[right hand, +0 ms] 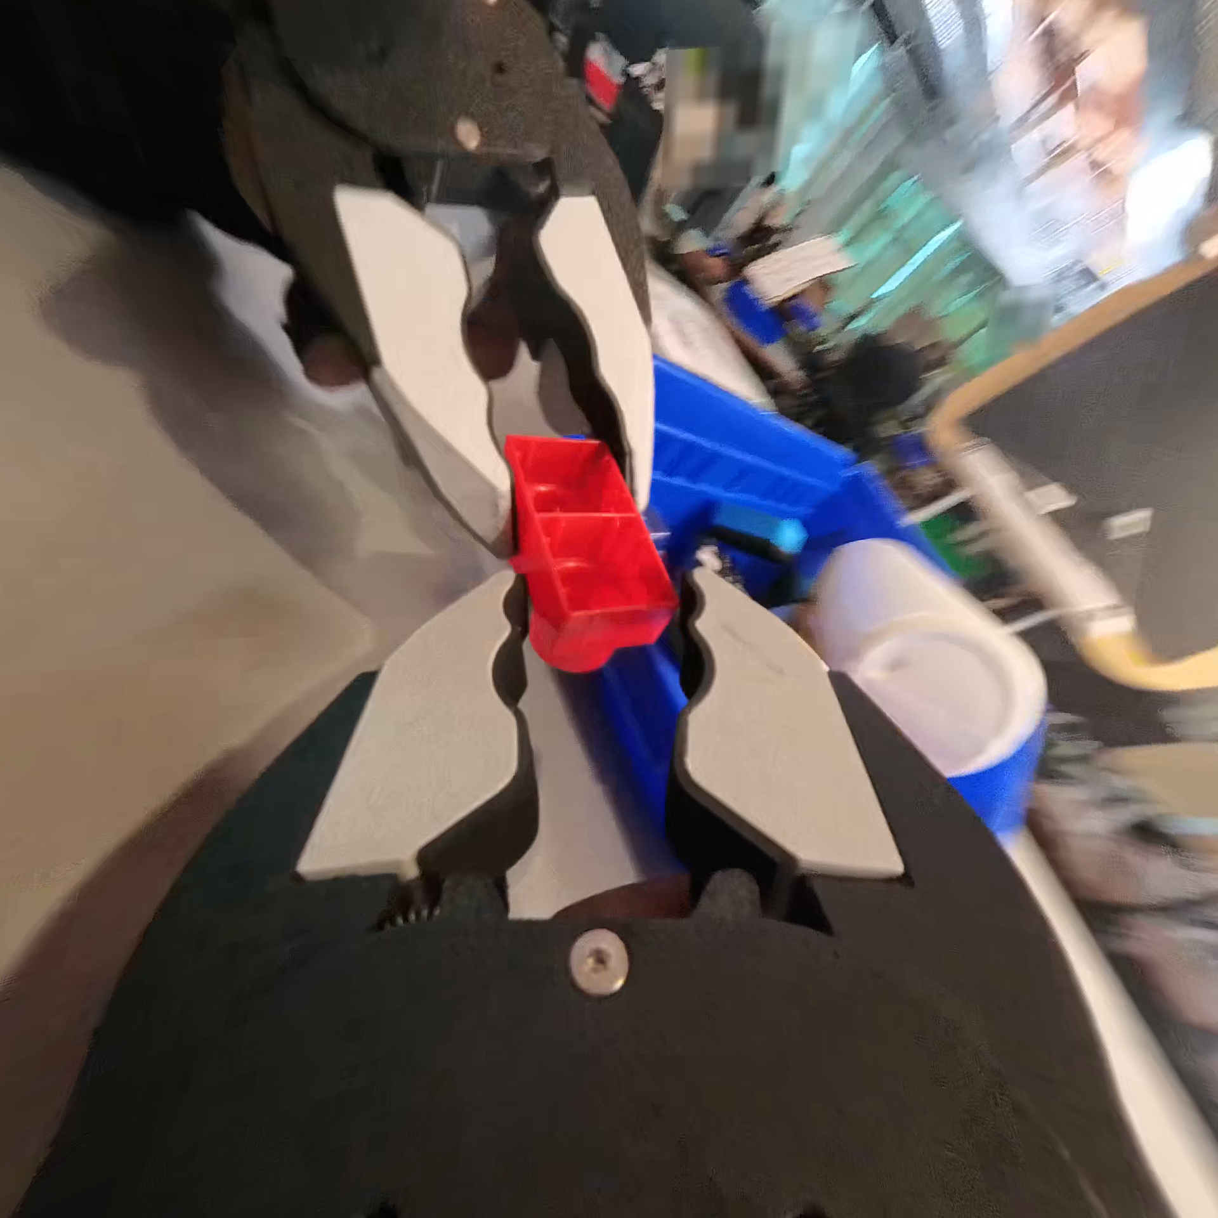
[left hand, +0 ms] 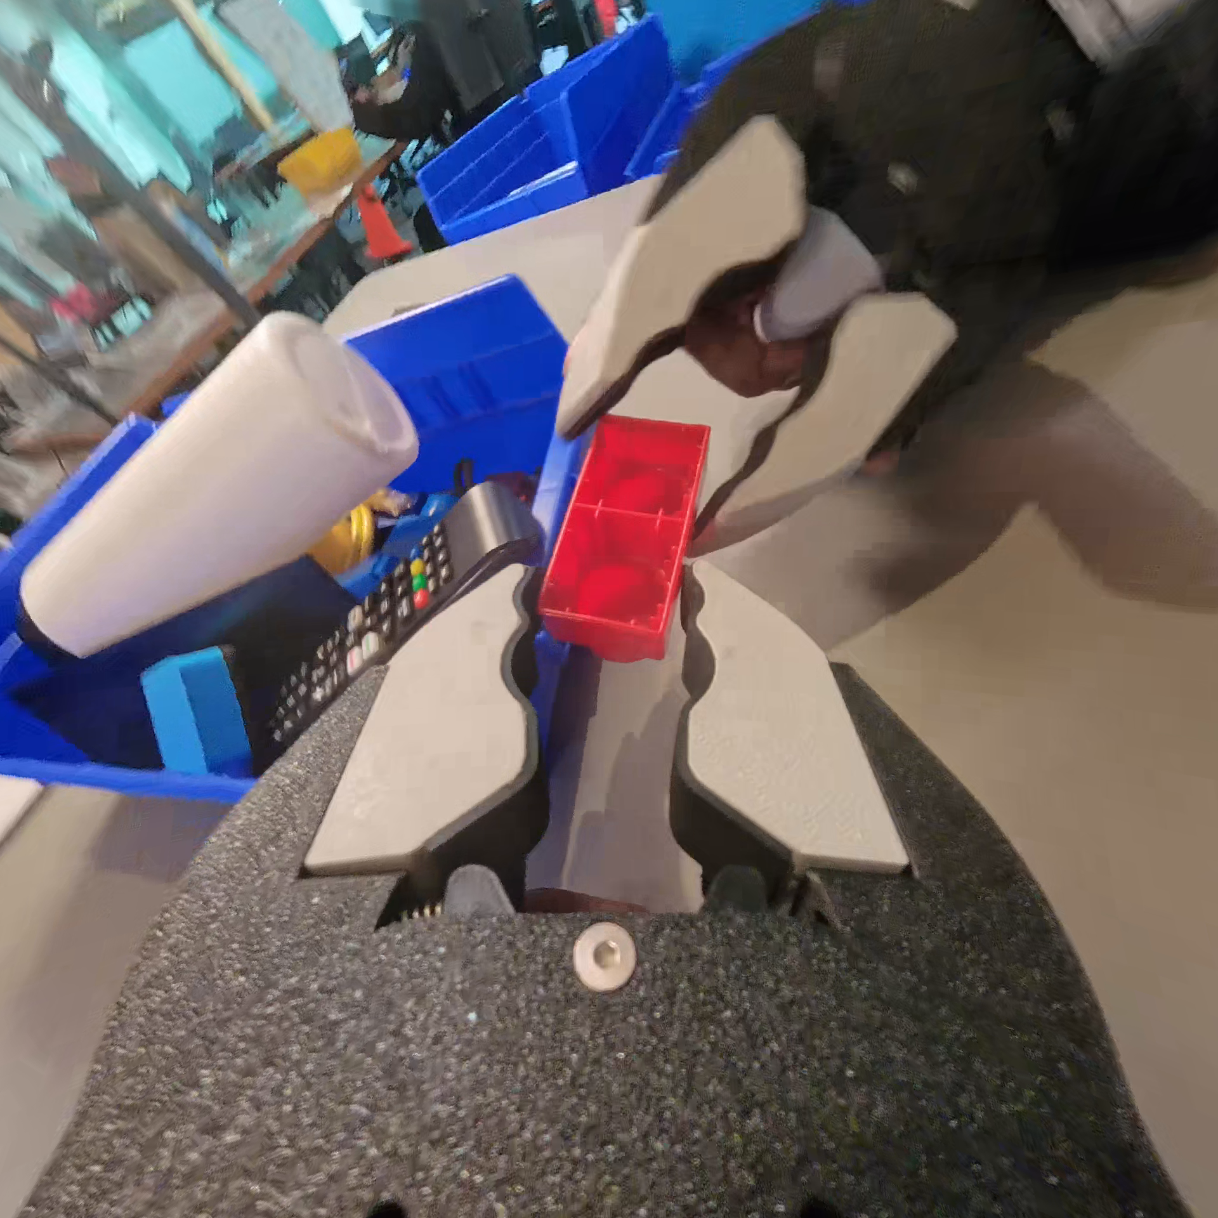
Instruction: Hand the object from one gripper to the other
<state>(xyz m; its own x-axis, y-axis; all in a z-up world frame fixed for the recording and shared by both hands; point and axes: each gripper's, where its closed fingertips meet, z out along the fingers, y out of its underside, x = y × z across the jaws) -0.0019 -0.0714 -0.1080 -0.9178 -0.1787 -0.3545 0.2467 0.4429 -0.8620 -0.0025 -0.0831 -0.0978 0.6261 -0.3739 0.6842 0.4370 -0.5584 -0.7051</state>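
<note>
**Between two grippers: red block at mid-handover**

Red block (left hand: 623, 540), hollow side up, is clamped at its 6 o'clock end by the left gripper (left hand: 609, 573). Right gripper (right hand: 603, 580) fingers are spread about the 12 o'clock end, contact uncertain, presumably to permit takeover. Blue bin (left hand: 455, 369) at 10 o'clock.

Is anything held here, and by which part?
The red block is held by one end between the left gripper jaws. The right gripper jaws flank the opposite end; whether they grip cannot be told.
</note>
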